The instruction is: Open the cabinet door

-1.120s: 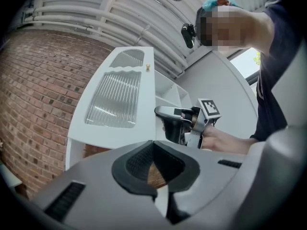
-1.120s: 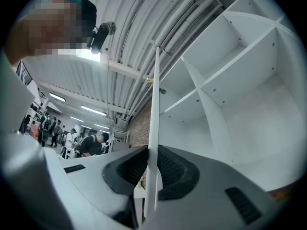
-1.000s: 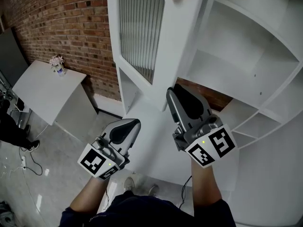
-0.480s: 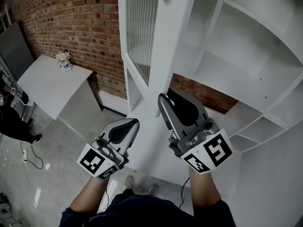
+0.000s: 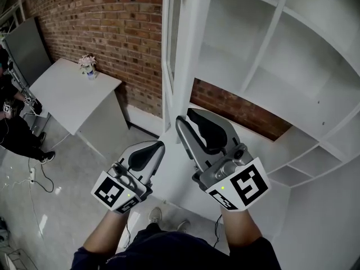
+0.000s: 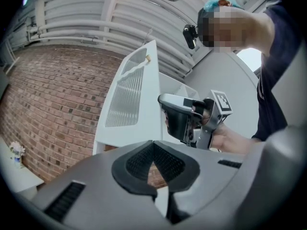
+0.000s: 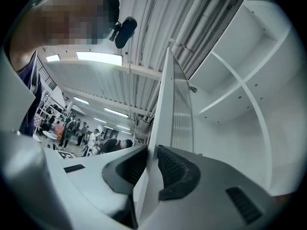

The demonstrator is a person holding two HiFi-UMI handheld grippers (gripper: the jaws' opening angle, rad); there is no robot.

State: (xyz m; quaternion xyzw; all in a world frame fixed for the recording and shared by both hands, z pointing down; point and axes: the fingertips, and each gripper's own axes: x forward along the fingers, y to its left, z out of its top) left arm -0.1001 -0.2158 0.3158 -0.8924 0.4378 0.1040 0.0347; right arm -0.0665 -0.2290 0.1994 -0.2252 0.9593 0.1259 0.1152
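Following the hinge arc is advised while the right claw [image 5: 188, 120] is clamping the cabinet door [image 5: 187, 49] edge; the left claw [image 5: 154, 148] is idling clenched.

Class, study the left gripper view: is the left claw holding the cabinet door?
No, the left claw is closed with nothing between its pads, and the cabinet door stands apart beyond it.

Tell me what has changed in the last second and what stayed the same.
The cabinet door swung further open, to the left in the head view, and is now almost edge-on. The right gripper moved left with it, still shut on its edge. The left gripper stayed low, shut and empty.
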